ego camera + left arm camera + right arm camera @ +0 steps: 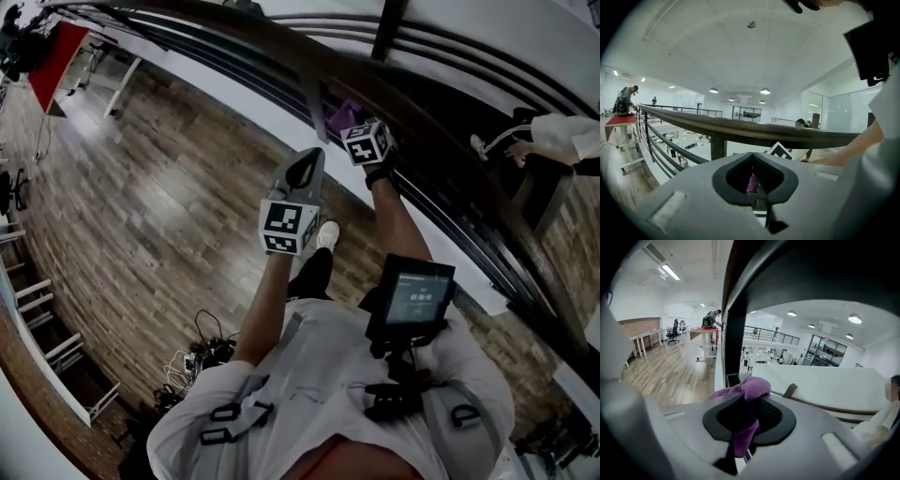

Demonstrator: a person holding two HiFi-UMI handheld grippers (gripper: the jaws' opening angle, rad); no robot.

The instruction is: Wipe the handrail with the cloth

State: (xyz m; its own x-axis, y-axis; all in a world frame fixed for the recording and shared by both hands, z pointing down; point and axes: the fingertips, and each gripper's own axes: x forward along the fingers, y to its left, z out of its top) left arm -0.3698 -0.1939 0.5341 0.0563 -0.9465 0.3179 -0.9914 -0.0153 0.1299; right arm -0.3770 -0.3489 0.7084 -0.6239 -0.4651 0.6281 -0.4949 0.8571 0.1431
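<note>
The dark wooden handrail [281, 42] runs diagonally across the top of the head view. My right gripper [354, 124] is shut on a purple cloth [343, 114], held just below the rail. In the right gripper view the cloth [752, 387] bulges out between the shut jaws, and the handrail [797, 268] passes close overhead. My left gripper [314, 155] is shut on nothing, a little lower and to the left. Its own view shows the handrail [754, 131] crossing just beyond the jaws.
Thin dark lower rails [441, 202] and a baluster post [733, 343] sit under the handrail. A person in a white sleeve [567, 136] stands at the rail to the right. Cables [202, 352] lie on the wood floor. A screen [412, 298] hangs on my chest.
</note>
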